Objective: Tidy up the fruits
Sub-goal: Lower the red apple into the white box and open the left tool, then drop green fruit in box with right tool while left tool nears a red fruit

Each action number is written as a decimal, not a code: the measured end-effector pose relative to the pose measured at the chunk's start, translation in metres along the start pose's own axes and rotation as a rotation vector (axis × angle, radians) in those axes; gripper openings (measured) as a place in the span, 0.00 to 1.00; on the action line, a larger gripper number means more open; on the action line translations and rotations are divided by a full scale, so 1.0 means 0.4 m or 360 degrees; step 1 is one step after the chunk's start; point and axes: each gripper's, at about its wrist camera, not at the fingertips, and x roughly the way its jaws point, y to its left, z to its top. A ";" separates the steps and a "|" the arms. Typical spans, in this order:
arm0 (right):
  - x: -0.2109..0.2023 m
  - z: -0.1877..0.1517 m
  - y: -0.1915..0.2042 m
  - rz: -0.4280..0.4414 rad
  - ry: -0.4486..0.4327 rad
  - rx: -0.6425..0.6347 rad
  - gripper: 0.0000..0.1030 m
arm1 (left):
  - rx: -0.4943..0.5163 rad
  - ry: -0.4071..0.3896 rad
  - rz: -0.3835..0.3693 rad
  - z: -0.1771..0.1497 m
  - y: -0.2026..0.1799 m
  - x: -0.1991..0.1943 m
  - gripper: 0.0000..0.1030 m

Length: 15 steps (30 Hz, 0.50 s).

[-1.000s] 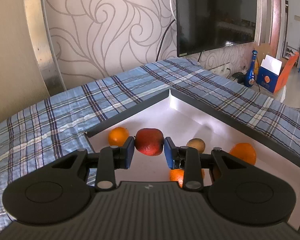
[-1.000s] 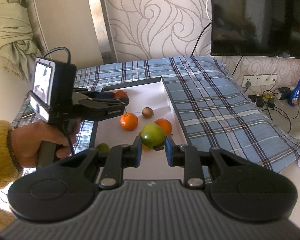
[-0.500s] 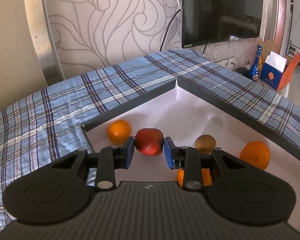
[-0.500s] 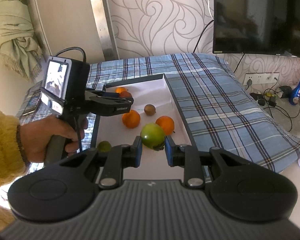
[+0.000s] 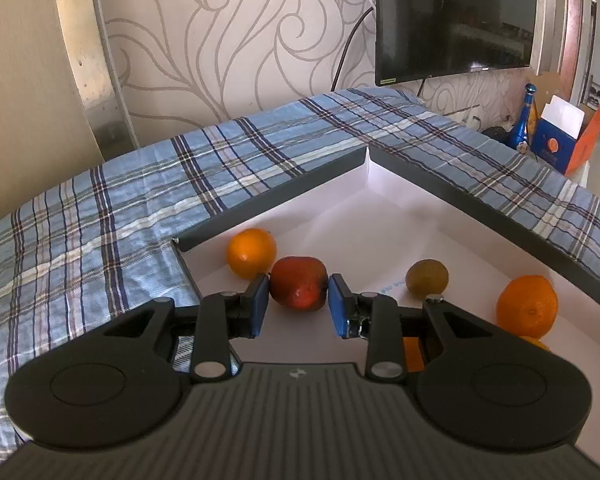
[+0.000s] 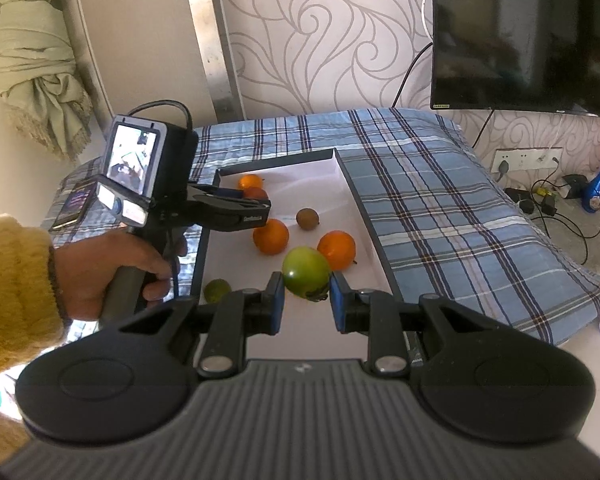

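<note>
Since the earlier frame my left gripper (image 5: 298, 304) has swung slightly; both grips unchanged. It pinches the red apple (image 5: 298, 289) beside an orange (image 5: 251, 253) in the tray (image 5: 480, 208); my right gripper (image 6: 306, 306) pinches the green fruit (image 6: 306, 271) above it. I judge the sorting barely begun, with loose fruit scattered.

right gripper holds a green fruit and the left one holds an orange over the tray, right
Not quite. The left gripper holds a red fruit, not an orange; the left wrist view shows it. An orange lies behind it in the tray. The right gripper does hold the green fruit.
</note>
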 end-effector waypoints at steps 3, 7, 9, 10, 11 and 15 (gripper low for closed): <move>-0.012 0.005 0.003 0.0008 -0.0011 -0.0009 0.26 | -0.0017 -0.0020 0.0001 0.004 0.003 -0.016 0.37; -0.018 0.005 0.007 0.0025 -0.0020 -0.0023 0.26 | -0.0036 -0.0069 0.0032 0.009 0.014 -0.049 0.37; -0.014 0.003 0.009 0.0037 -0.0016 -0.0031 0.26 | -0.0041 -0.0089 0.0059 0.009 0.022 -0.068 0.37; -0.012 0.003 0.011 0.0045 -0.0016 -0.0034 0.26 | -0.0045 -0.0098 0.0064 0.008 0.027 -0.079 0.37; -0.011 0.003 0.014 0.0058 -0.0017 -0.0043 0.26 | -0.0047 -0.0108 0.0078 0.007 0.032 -0.092 0.37; 0.001 0.003 0.017 0.0083 -0.0017 -0.0052 0.26 | -0.0071 -0.0156 0.0108 0.008 0.048 -0.150 0.37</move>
